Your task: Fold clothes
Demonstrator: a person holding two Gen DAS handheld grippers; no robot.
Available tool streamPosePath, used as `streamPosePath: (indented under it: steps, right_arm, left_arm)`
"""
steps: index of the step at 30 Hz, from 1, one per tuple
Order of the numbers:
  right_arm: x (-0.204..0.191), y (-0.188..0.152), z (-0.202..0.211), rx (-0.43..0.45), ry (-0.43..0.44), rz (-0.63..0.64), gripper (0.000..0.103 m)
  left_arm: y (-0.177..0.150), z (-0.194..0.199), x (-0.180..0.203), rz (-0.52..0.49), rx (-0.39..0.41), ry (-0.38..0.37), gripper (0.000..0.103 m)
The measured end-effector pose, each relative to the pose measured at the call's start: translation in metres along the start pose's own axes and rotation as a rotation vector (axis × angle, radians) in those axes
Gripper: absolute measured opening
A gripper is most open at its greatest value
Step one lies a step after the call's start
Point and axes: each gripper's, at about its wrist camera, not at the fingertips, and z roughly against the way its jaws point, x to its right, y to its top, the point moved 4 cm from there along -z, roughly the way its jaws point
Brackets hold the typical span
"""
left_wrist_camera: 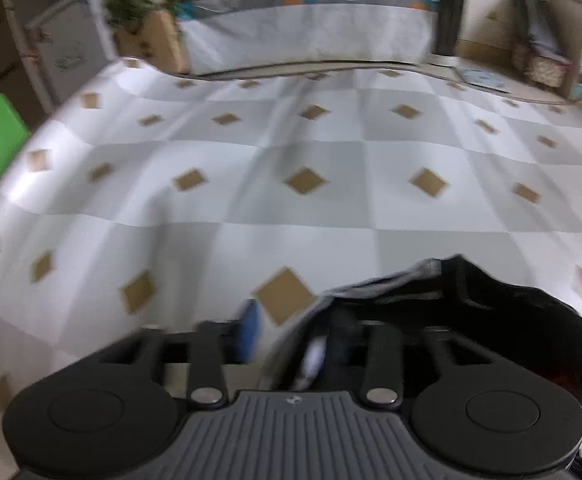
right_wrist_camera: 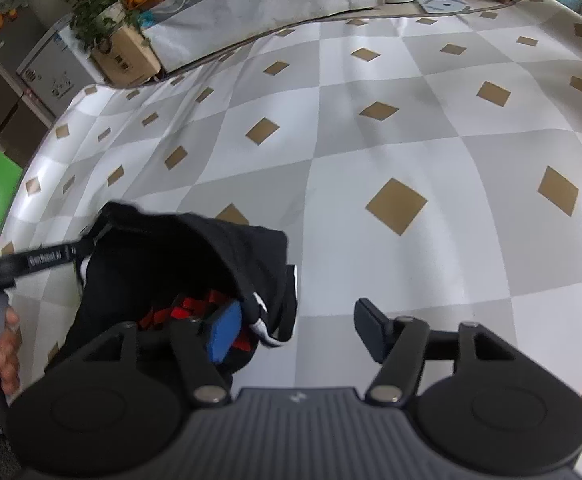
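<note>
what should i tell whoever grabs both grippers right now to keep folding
Left gripper: fingers spread, the black garment bunched between and over them; whether it is gripped cannot be told.
Right gripper: open, empty, its blue-padded finger beside the garment.
Garment: one crumpled heap, black with red and white bits, at the near edge of the checked tablecloth. The person's hand is on the left handle.
Done: no fold visible.
Left: probably spread it flat on the cloth, then fold.
</note>
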Motion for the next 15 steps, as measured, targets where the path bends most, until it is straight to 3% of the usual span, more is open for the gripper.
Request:
streamPosePath:
  steps: [2,5,9,15]
  right_arm:
    - [-0.001,-0.002,-0.002,-0.006,-0.016,0.020,0.062]
    - [-0.004,-0.004,-0.004,-0.019,-0.018,0.048,0.062]
    - [-0.013,-0.007,-0.004,-0.029,-0.003,0.108,0.062]
    - [-0.025,-0.012,-0.012,-0.025,-0.029,0.222,0.061]
  left_arm:
    - [0.003,0.003,-0.006,0.019,0.026,0.039,0.054]
    - [0.006,0.005,-0.016,0.077,0.017,0.022,0.054]
    - [0.009,0.015,-0.009,0.093,0.014,-0.128,0.058]
    - [-0.008,0.008,0.025,-0.020,-0.111,-0.229,0.060]
